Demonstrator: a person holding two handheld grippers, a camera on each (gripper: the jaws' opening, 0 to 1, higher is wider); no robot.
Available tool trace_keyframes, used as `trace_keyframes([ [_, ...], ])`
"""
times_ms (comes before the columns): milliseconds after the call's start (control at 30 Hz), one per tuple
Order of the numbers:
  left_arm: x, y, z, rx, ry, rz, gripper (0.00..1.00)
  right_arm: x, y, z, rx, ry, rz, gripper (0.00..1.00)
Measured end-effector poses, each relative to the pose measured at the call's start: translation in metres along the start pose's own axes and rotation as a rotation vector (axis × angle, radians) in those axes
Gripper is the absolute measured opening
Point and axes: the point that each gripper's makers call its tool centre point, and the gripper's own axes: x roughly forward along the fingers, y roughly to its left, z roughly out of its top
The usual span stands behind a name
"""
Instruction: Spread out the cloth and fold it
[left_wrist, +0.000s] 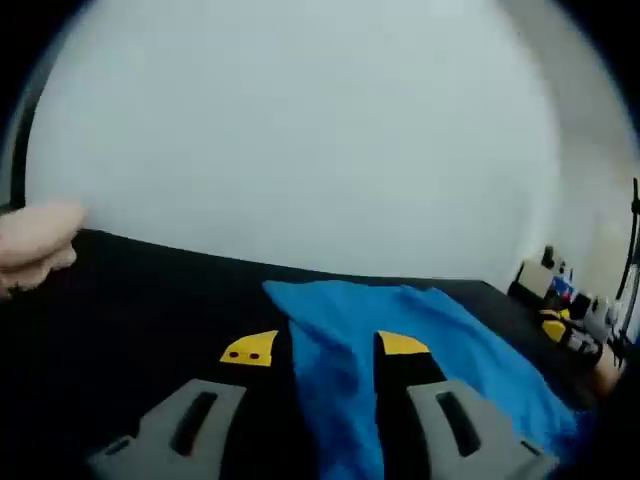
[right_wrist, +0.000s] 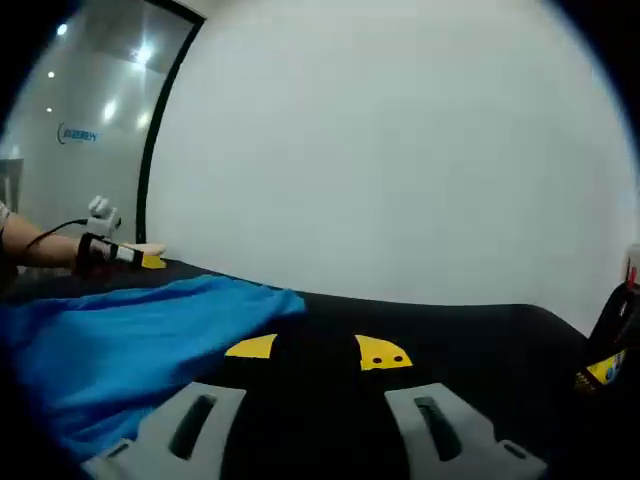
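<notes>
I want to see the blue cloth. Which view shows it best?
The left gripper view: the blue cloth lies between that claw's jaws. The right gripper view shows it off to the left.

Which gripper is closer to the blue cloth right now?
Left. The left gripper has the blue cloth lying between its jaws. The right gripper sits over bare black table, with the cloth off to its left.

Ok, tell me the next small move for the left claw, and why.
Probably close the left claw on the blue cloth. A ridge of the cloth already lies between its open jaws on the black table, so a grip looks within reach there. The right claw is open over bare table beside the cloth's edge, holding nothing, so spreading likely waits on that first grip.
</notes>
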Motion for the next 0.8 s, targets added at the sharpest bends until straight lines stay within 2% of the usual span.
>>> trace_keyframes([
  [67,0.018,-0.007,0.000,-0.158,-0.007,-0.024,0.40,0.003,0.001,0.002,-0.038,-0.003,0.001,0.26],
  [100,0.024,-0.003,-0.005,-0.160,0.005,0.010,0.40,0.007,-0.001,0.001,-0.058,0.007,-0.001,0.26],
  [133,0.030,0.003,-0.009,-0.141,0.019,0.047,0.40,0.010,-0.001,0.000,-0.081,0.015,-0.004,0.26],
  [167,0.037,0.004,-0.012,-0.051,0.019,0.068,0.39,0.014,-0.006,0.000,-0.082,0.015,0.002,0.26],
  [200,0.043,0.007,-0.016,-0.011,0.033,0.088,0.39,0.017,-0.005,0.000,-0.082,0.009,0.012,0.26],
  [233,0.048,0.009,-0.026,-0.007,0.067,0.116,0.36,0.015,-0.003,0.000,-0.079,0.005,0.016,0.26],
  [267,0.052,0.010,-0.033,-0.001,0.082,0.114,0.30,0.017,-0.002,-0.001,-0.076,0.008,0.019,0.26],
  [300,0.052,0.012,-0.033,0.018,0.072,0.126,0.22,0.019,0.000,-0.002,-0.076,0.010,0.022,0.26],
  [333,0.052,0.017,-0.031,0.060,0.061,0.165,0.14,0.021,0.001,-0.003,-0.081,0.007,0.025,0.26],
  [400,0.048,0.020,-0.033,0.040,0.086,0.168,0.03,0.027,0.001,-0.006,-0.102,0.011,0.036,0.26],
  [433,0.046,0.019,-0.033,0.027,0.095,0.150,0.02,0.030,0.002,-0.008,-0.108,0.017,0.040,0.26],
  [533,0.033,0.032,-0.027,0.072,0.122,0.170,0.01,0.044,0.001,-0.014,-0.115,0.034,0.050,0.26],
  [600,0.025,0.042,-0.017,0.053,0.089,0.165,0.01,0.054,0.001,-0.014,-0.109,0.042,0.049,0.26],
  [667,0.020,0.053,-0.016,0.055,0.092,0.172,0.01,0.075,0.000,-0.018,-0.089,0.071,0.045,0.26],
  [700,0.019,0.058,-0.017,0.050,0.089,0.175,0.01,0.087,0.001,-0.026,-0.082,0.119,0.043,0.26],
  [767,0.018,0.062,-0.021,-0.009,0.077,0.154,0.01,0.103,0.008,-0.032,-0.072,0.152,0.030,0.24],
  [800,0.019,0.059,-0.024,-0.045,0.057,0.114,0.01,0.105,0.015,-0.034,-0.025,0.160,0.028,0.22],
])
